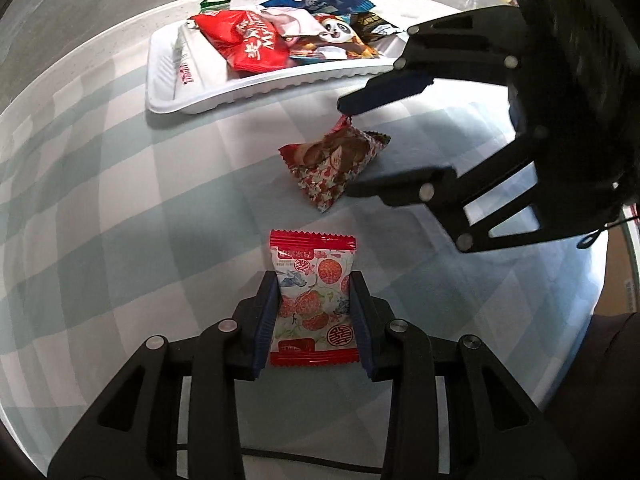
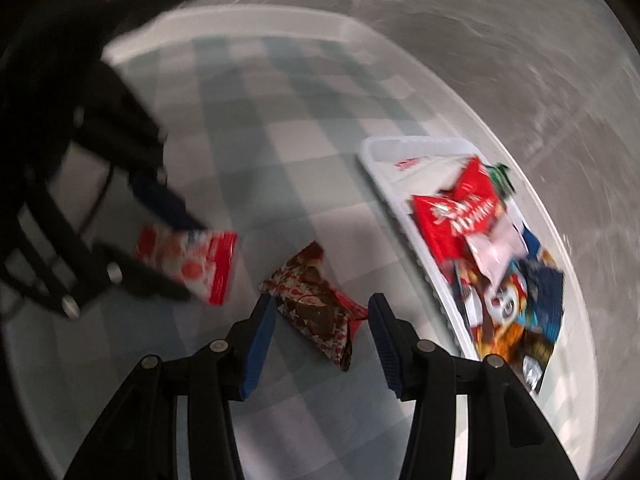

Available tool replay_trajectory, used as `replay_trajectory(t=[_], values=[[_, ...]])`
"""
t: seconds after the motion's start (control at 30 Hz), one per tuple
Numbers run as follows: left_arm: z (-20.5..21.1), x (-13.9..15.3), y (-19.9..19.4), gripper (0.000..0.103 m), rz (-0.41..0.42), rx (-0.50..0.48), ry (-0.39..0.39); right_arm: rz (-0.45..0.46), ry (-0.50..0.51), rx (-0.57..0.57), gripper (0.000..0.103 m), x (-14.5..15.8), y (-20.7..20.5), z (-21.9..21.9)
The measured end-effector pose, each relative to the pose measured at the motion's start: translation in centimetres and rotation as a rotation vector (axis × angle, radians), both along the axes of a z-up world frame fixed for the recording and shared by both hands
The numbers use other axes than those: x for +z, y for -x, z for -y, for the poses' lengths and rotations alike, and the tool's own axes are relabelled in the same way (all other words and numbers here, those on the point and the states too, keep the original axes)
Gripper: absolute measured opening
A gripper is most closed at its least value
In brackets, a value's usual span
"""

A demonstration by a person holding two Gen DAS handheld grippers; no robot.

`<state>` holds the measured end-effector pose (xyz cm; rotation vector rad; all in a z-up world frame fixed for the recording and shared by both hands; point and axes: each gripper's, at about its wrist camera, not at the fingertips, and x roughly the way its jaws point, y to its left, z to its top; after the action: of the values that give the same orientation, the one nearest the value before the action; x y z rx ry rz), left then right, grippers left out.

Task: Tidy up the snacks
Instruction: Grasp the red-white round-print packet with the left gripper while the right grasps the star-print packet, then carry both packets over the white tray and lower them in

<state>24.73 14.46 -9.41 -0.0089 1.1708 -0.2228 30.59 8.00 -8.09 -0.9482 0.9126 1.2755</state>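
Left gripper (image 1: 314, 316) clamped on red-and-white berry-print sachet (image 1: 313, 300), blue pads pressed against both long edges; the sachet's serrated top end sticks out past the fingertips. Right gripper (image 2: 322, 334) pointed steeply down over brown-and-red wrinkled packet (image 2: 316, 306), which lies on the checked tablecloth (image 1: 120, 220). Its jaws stand apart with the packet between them; a clear gap shows on each side in the right wrist view, so the pads do not press it. In the left wrist view one blue fingertip sits at the packet's upper corner and the other finger lies at its lower right edge; actual contact cannot be told. White tray (image 1: 168, 80) rests on the cloth beyond both packets, near the round table's far edge. It holds a pile of wrappers: large red bag (image 1: 248, 46) on the left side, panda-print pack (image 1: 334, 34) toward the middle, dark blue pack (image 1: 320, 0) at the back. Right wrist view blurred, left gripper smeared there.
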Motion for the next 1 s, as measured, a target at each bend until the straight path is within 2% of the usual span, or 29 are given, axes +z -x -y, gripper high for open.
replay_trajectory(t=[0.13, 0.23, 0.3, 0.33, 0.43, 0.77, 1.0], values=[[0.0, 0.1, 0.1, 0.032, -0.001, 0.006, -0.001, 0.026, 0.026, 0.057, 0.051, -1.1, 0.5, -0.3], [0.0, 0.0, -0.2, 0.032, 0.000, 0.013, -0.002, -0.021, 0.019, 0.039, 0.046, -1.2, 0.0, -0.2], [0.6, -0.4, -1.2, 0.032, -0.001, 0.014, -0.005, -0.078, 0.011, 0.010, 0.033, -1.3, -0.6, 0.0], [0.6, -0.4, -1.3, 0.032, -0.001, 0.015, -0.006, -0.096, 0.009, -0.006, 0.033, -1.4, -0.8, 0.1], [0.7, -0.5, -1.5, 0.032, -0.003, 0.021, -0.004, -0.150, -0.013, -0.067, 0.032, -1.3, -1.6, 0.5], [0.4, -0.5, -1.5, 0.032, -0.003, 0.042, 0.020, -0.440, -0.102, -0.357, 0.030, -0.8, -4.5, 4.7], [0.1, -0.1, -1.8, 0.032, 0.007, 0.056, 0.065, -0.566, -0.166, -0.505, 0.030, 0.1, -4.9, 7.8]])
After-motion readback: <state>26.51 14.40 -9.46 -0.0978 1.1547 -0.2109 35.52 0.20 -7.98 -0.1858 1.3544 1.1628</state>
